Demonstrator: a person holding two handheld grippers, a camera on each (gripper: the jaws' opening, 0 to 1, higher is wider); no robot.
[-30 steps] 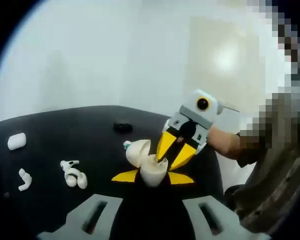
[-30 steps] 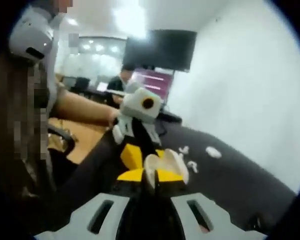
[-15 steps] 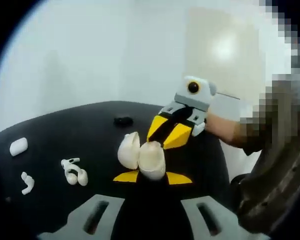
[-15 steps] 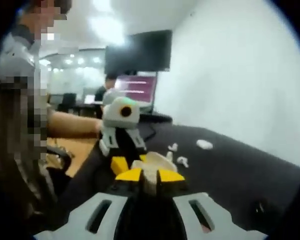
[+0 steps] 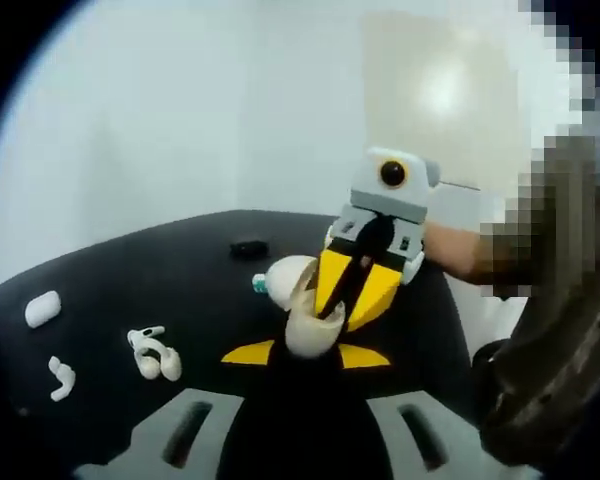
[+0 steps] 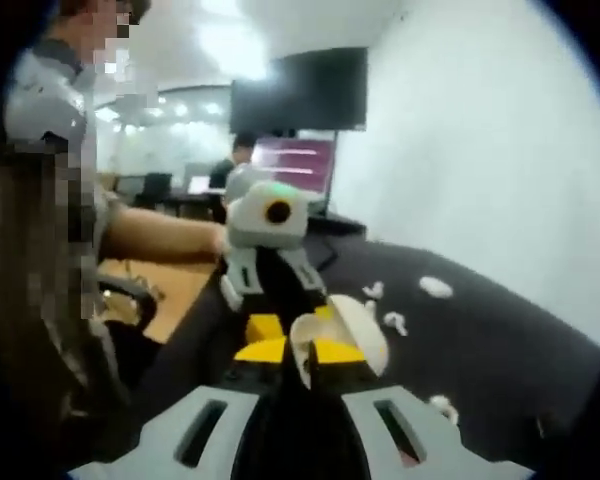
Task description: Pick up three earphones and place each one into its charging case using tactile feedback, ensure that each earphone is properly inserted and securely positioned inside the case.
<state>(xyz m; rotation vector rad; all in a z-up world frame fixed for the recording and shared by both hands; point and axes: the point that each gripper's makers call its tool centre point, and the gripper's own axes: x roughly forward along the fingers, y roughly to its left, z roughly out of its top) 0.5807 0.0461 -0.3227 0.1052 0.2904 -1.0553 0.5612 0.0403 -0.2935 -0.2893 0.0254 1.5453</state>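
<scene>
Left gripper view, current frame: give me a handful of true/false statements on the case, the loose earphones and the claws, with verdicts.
1. The white clamshell charging case has its lid open. True.
2. The case lies flat on the black tabletop. False: it is held up between the yellow tips of the left claw.
3. The right claw reaches in at the case. True.
4. Loose white earphones lie on the tabletop to the left of the case in the left gripper view. True.
5. A closed white oval case sits in the left claw. False: it rests on the tabletop, apart from both claws.
</scene>
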